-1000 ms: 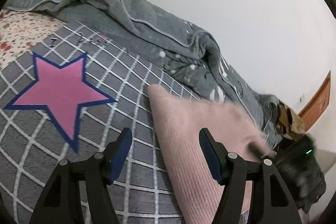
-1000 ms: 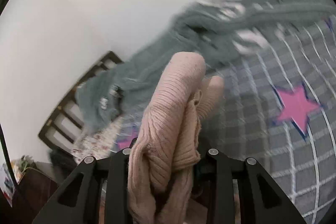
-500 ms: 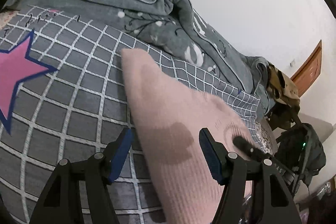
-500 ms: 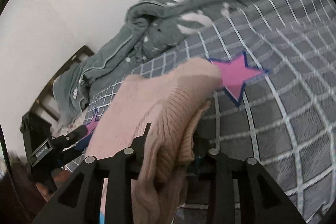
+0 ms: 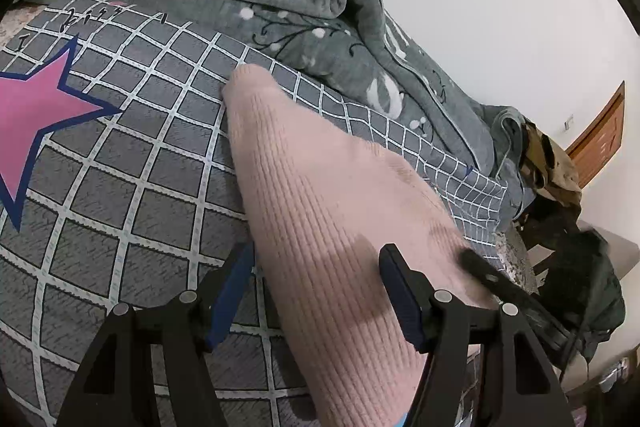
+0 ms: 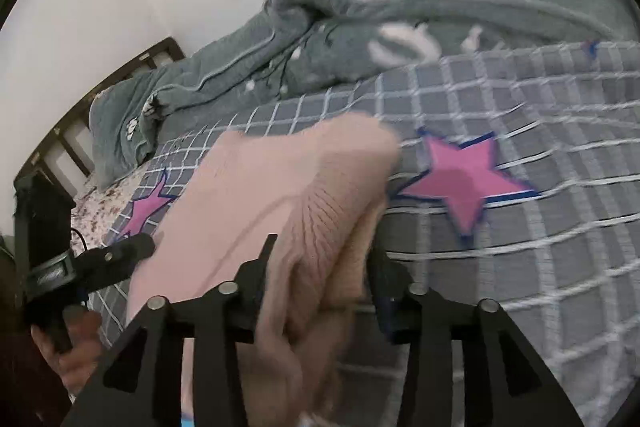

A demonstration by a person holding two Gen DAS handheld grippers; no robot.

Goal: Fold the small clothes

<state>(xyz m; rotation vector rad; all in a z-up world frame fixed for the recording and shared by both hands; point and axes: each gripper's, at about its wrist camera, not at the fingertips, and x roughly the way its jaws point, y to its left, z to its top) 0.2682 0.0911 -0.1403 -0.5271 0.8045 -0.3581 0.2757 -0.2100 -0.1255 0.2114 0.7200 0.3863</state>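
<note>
A pink ribbed knit garment lies spread on the grey checked bedspread with pink stars. My left gripper is open just above it, its fingers astride the near part of the cloth without pinching it. My right gripper has a bunched edge of the same garment between its fingers and holds it. The right gripper's fingertip shows in the left wrist view at the garment's right edge. The left gripper shows in the right wrist view at the left.
A rumpled grey-green quilt lies along the far side of the bed against the white wall. A dark bag and clothes sit off the bed's right end. A dark headboard stands at the other end.
My right gripper has brought the garment down from the air and laid it out flat over the bedspread. The left gripper has shifted right over the cloth.
</note>
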